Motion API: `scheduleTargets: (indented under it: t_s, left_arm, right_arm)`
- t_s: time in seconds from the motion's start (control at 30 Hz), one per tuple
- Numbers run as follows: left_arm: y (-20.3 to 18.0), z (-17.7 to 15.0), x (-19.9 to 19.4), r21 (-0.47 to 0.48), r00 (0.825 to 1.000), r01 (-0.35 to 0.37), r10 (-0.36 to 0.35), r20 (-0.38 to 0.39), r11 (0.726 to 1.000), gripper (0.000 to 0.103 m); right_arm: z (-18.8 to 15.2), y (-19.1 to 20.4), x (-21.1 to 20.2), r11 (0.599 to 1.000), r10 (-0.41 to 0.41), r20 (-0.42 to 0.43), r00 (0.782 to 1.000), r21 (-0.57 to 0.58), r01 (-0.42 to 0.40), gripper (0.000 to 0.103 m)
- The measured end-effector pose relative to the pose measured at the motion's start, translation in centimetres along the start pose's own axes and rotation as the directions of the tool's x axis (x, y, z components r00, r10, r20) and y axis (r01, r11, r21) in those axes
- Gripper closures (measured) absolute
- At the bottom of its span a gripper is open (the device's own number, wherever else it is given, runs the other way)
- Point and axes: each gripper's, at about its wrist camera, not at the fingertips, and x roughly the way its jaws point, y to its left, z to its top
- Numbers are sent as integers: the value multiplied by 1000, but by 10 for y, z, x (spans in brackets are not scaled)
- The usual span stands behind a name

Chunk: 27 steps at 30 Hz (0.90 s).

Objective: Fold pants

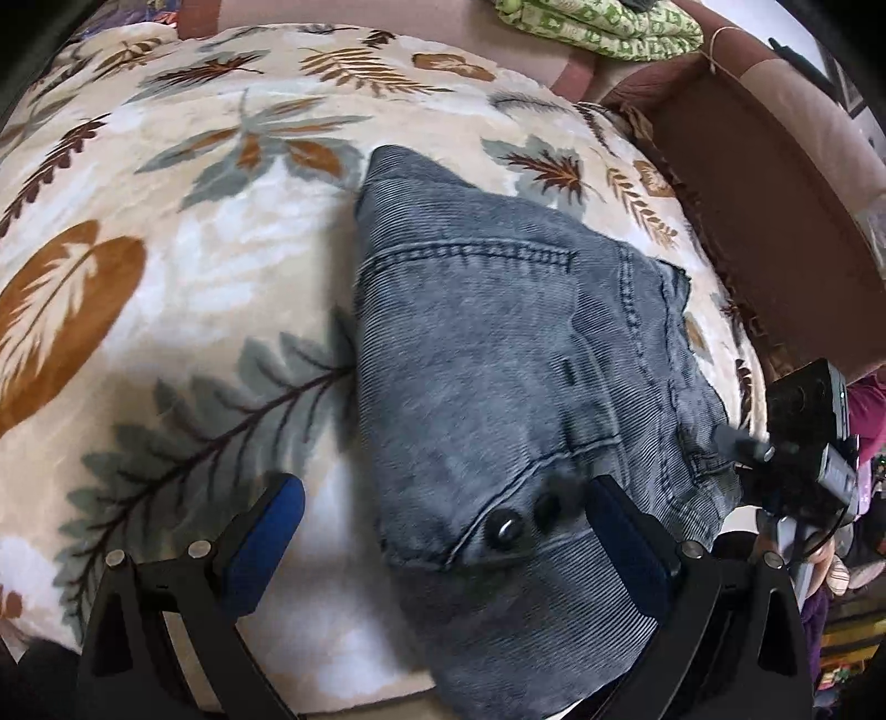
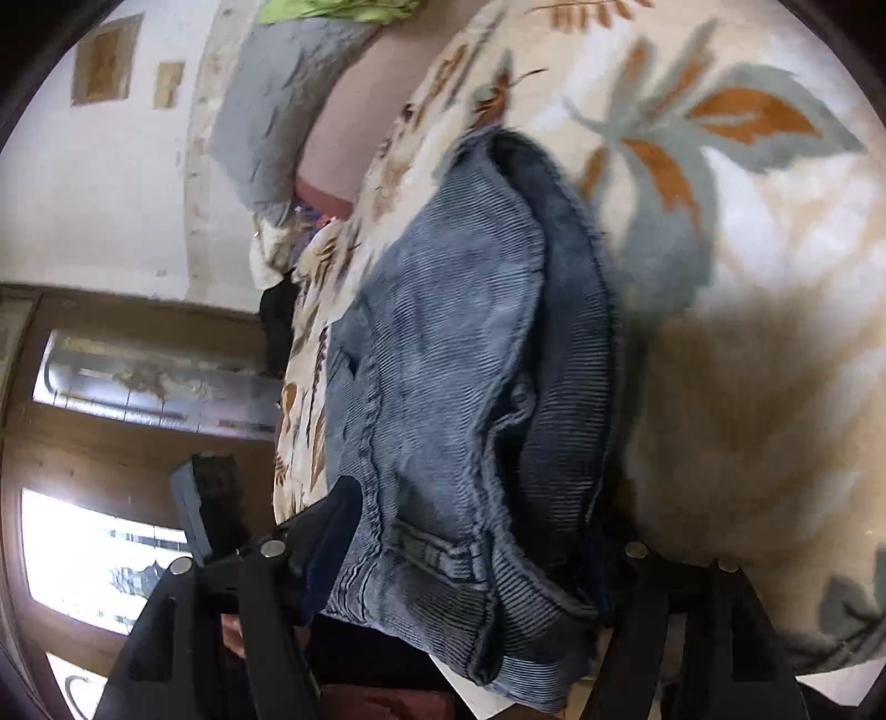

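A: What is seen, largest first?

B: A cream plush blanket printed with brown and grey leaves [image 1: 183, 266] is spread across the bed. A folded pair of grey-blue corduroy pants [image 1: 498, 354] is laid on it, running from centre toward five o'clock in the left wrist view. A folded green patterned cloth [image 1: 598, 27] is seen at one o'clock.

A: And the grippers?

B: The left gripper [image 1: 443, 526] is held with its blue pads apart, the pants' buttoned waistband lying between them, unpressed. The right gripper [image 2: 476, 531] is set around the bunched waistband; whether it is clamped cannot be told.
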Motion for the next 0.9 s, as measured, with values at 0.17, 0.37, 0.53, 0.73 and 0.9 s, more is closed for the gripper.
scheduleTargets:
  t_s: [0.17, 0.37, 0.53, 0.73, 0.9]
  left_arm:
    - [-10, 12, 6, 45, 999, 42, -43, 5, 998, 20]
    - [-18, 15, 8, 71, 1000, 11, -12, 21, 997, 36]
    - [-12, 12, -4, 80, 999, -11, 8, 50, 997, 65]
    - [-15, 9, -16, 113, 997, -20, 12, 71, 993, 73]
    - [-12, 15, -44, 116, 991, -44, 29, 129, 992, 74]
  right_arm:
    - [2, 0, 11, 1000, -26, -12, 1000, 4, 26, 57]
    - [6, -9, 12, 999, -1, -16, 1000, 41, 2, 56]
    - [-1, 20, 13, 990, -77, 23, 997, -118, 80, 64]
    - [-9, 50, 5, 969, -84, 114, 990, -222, 107, 67]
    - [-11, 83, 9, 941, -58, 182, 981, -319, 115, 67]
